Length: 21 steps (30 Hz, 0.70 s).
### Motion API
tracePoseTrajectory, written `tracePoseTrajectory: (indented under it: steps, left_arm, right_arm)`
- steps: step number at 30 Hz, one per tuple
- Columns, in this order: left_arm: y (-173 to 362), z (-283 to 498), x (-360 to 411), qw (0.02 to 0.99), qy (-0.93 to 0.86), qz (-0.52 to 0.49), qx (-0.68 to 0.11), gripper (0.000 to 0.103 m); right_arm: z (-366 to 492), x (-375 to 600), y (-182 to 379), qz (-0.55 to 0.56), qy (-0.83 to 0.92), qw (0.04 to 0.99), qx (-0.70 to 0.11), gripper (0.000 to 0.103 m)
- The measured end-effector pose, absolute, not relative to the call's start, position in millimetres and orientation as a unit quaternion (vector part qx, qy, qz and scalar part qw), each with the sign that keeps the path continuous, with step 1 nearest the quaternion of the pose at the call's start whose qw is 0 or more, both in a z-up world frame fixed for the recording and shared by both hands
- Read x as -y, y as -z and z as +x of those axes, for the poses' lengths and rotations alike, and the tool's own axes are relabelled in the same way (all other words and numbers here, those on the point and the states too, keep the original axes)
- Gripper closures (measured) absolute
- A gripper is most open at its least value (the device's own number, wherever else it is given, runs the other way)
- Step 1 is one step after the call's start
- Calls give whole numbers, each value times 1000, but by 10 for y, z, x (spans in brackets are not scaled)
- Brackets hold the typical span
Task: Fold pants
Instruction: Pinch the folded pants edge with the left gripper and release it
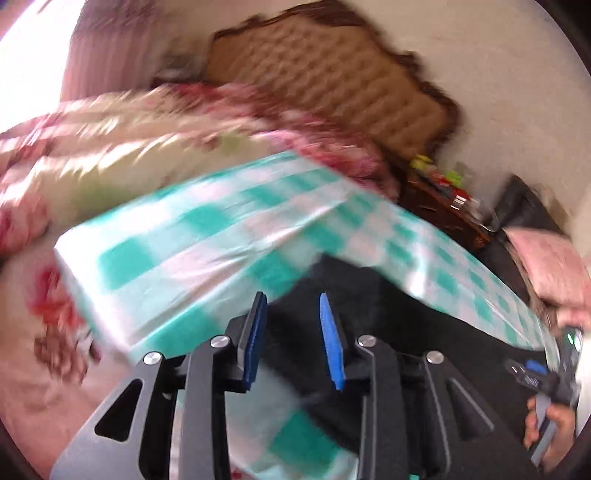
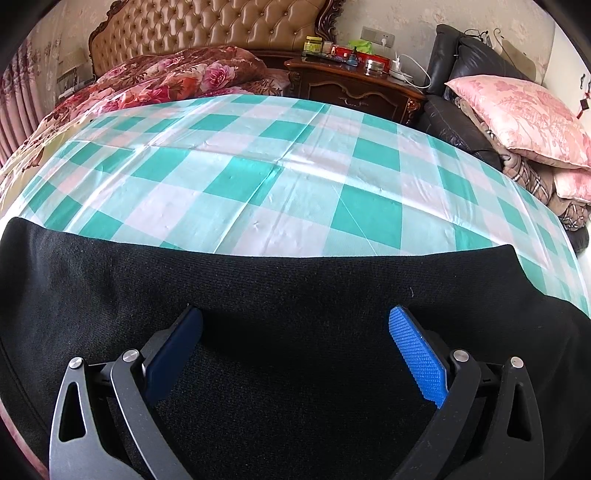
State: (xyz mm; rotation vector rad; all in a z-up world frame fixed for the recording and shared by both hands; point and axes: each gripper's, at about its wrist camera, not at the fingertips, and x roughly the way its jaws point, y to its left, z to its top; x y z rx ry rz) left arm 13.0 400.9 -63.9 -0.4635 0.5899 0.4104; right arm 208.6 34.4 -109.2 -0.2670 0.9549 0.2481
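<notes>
Black pants (image 2: 258,295) lie flat on the checked sheet (image 2: 280,162) of the bed, near its front edge. The right tool (image 2: 295,325) hangs just above them, jaws wide apart and empty. The left tool (image 1: 291,314), in a blurred view, has its jaws a little apart over the pants, nothing visibly pinched between them.

The pants (image 2: 258,295) are lying nearest you on the sheet (image 2: 258,166) covering the bed. Behind the sheet, a quilt (image 2: 166,77) is sitting against the headboard (image 2: 207,26). A nightstand (image 2: 354,85) is standing right of the bed, and pillows (image 2: 517,114) are stacking up farther right.
</notes>
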Motion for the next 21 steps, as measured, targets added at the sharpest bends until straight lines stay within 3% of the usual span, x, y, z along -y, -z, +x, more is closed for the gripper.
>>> tracePoseTrajectory:
  steps: [5,11,14,17,19,21]
  left_arm:
    - [655,647,-3494,928,-134,-151,-314,71]
    - [1143,1348,-3437,880,-147,-133,-432,73]
    - [1067,1411,-3410,876,-159,-143,-432,72]
    - [812,1244,-3202,909,-146,-115,-373,46]
    - [740,1109,-3068,919,-133,-118,-352,22]
    - [791,978,-2893,916,-115,-125,-364,19]
  right_arm:
    - [2090,-339,1092,-125,-120,872,-458,5]
    - [2096,-332,1094,-120,-122,871,-461,5]
    - [2099,-329,1096,-119,-122,871,-461,5]
    - [2098,-328,1095,-119,-122,871,-461,5]
    - [2099,-330,1096,-118,-122,871,-461,5]
    - [2098,-329,1096,-118,-122,871,-461,5]
